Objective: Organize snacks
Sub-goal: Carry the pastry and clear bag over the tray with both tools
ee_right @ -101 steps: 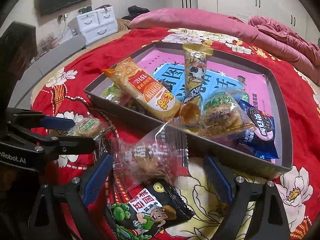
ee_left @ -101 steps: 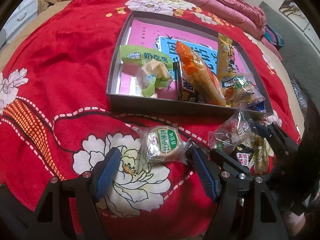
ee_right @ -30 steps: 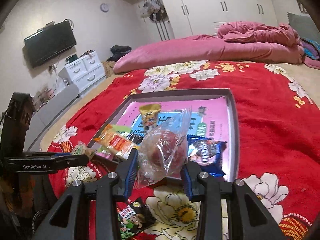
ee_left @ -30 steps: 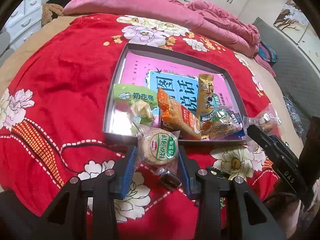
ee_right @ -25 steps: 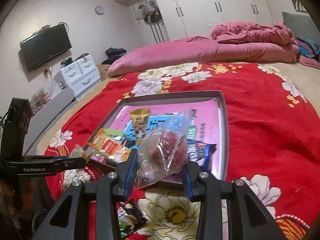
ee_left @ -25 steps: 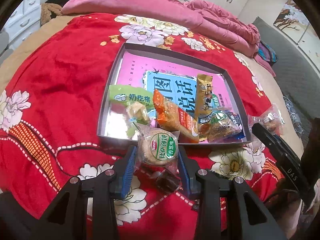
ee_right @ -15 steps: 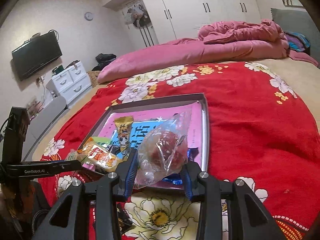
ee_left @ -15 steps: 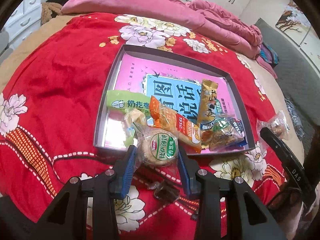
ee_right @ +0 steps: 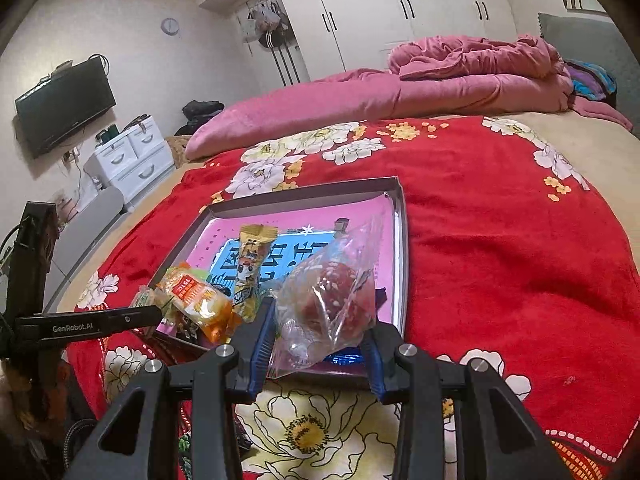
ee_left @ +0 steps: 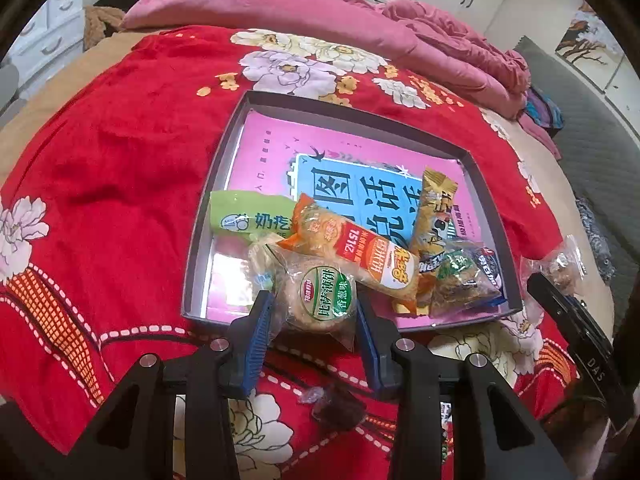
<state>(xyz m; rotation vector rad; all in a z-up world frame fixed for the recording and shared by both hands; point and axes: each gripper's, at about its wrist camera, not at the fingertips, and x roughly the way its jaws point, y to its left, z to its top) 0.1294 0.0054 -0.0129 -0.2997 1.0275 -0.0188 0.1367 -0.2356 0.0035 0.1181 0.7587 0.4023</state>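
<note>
The red blanket [ee_left: 120, 152] fills your left view, with the tray [ee_left: 224, 160] at its centre and snacks piled at the tray's 6 o'clock end. Your left gripper [ee_left: 314, 312] is clamped, jaws partly closed, on a round cake [ee_left: 322, 300] in green-labelled wrap, hanging over the tray's near rim. Your right gripper [ee_right: 320, 332] pinches a clear bag [ee_right: 332, 292] of red candy above the tray's 5 o'clock corner. You look to be mid-delivery: next, carry each over bare tray floor towards 12 o'clock, lower, then release. One dark packet [ee_left: 338, 406] lies on the blanket at 6 o'clock.
</note>
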